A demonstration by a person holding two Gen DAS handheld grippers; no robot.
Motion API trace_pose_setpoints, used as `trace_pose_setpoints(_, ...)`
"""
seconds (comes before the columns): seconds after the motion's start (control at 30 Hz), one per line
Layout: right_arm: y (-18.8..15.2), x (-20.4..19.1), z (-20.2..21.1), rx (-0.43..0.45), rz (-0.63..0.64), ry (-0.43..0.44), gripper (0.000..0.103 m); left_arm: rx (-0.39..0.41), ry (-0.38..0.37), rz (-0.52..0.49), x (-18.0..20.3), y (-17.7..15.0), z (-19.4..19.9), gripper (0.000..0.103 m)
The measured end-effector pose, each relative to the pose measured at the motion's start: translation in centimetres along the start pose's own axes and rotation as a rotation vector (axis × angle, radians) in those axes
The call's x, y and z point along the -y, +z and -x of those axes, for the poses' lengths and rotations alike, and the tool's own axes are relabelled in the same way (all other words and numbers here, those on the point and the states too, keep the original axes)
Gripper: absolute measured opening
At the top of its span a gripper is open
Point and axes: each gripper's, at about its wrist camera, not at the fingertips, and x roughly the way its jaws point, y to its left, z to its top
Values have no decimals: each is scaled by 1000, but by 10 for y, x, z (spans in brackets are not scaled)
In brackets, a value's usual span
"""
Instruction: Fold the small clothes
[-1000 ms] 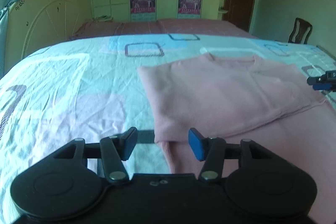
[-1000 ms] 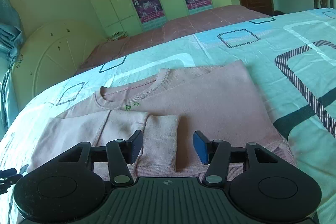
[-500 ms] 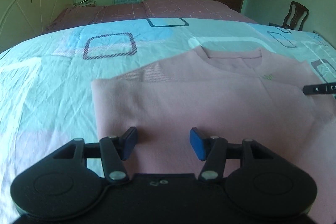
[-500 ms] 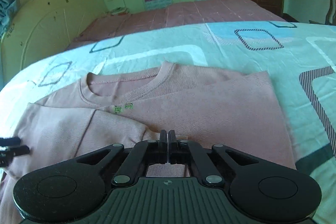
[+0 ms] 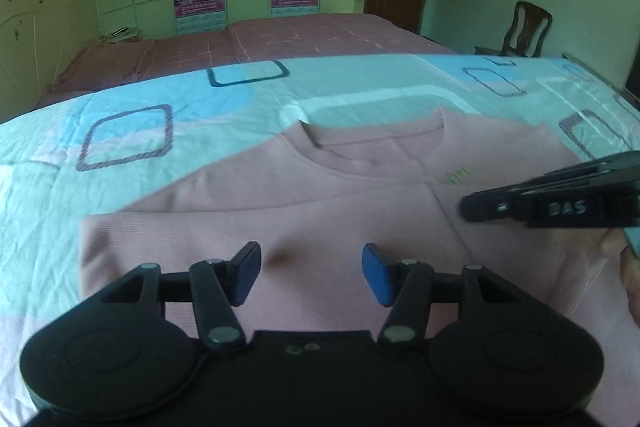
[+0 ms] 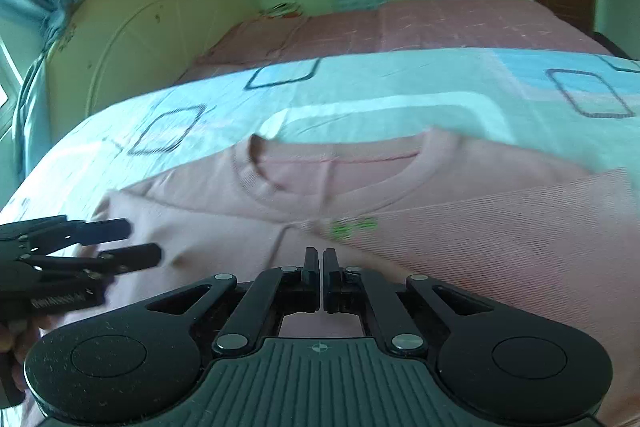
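A pink sweatshirt [image 5: 320,195] lies flat on the bed, collar away from me, with its sleeves folded in over the body; it also shows in the right wrist view [image 6: 460,227]. My left gripper [image 5: 312,275] is open and empty, low over the sweatshirt's left part. My right gripper [image 6: 322,267] is shut, its fingertips on the folded sleeve's cuff; whether cloth is pinched between them is hidden. It enters the left wrist view from the right [image 5: 520,207]. The left gripper shows at the left of the right wrist view [image 6: 120,243].
The bed sheet [image 5: 160,131] is light blue and pink with square outlines. A maroon cover [image 5: 280,43] lies at the far end. A cream headboard [image 6: 132,39] stands at the left, a wooden chair [image 5: 524,31] at the far right, wardrobes behind.
My right gripper has shut at the sleeve cuff and moved forward and left over the sweatshirt. My left gripper stayed open and moved right, onto the garment.
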Motion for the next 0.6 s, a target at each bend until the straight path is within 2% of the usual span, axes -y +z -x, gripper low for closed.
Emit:
trace_pose_setpoints(0.1, -11, -16, -3, 2, 111, -27, 39, -3, 41, 37, -6, -11, 1, 56)
trace_pose_setpoints(0.17, -20, -5, 3, 8, 165, -129, 40, 3, 113, 65, -28, -24, 11, 57)
trace_pose_setpoints(0.2, -23, 9, 7, 11, 147, -153, 38, -6, 178, 79, -45, -34, 18, 57)
trace_pose_setpoints(0.23, -27, 25, 13, 13, 109, -133, 32, 7, 178, 90, -60, -43, 26, 57)
trace_pose_setpoints(0.27, -28, 32, 19, 11, 93, -135, 21, 27, 155, 100, -69, -50, 34, 57)
trace_pose_setpoints(0.3, -28, 33, 23, 2, 102, -137, 20, 27, 162, 95, -73, -53, 38, 57)
trace_pose_setpoints(0.37, -24, 23, 29, 18, 117, -145, 21, 39, 154, 88, -74, -53, 47, 54)
trace_pose_setpoints(0.5, -31, -3, 45, 50, 150, -96, 22, 91, 134, 98, -59, -56, 72, 54)
trace_pose_setpoints(0.53, -35, -7, 44, 38, 153, -89, 25, 85, 122, 99, -56, -60, 74, 54)
trace_pose_setpoints(0.57, -43, -8, 43, 18, 160, -89, 35, 50, 107, 98, -52, -67, 72, 54)
trace_pose_setpoints(0.6, -50, -9, 40, -11, 171, -97, 39, 8, 118, 81, -49, -74, 67, 55)
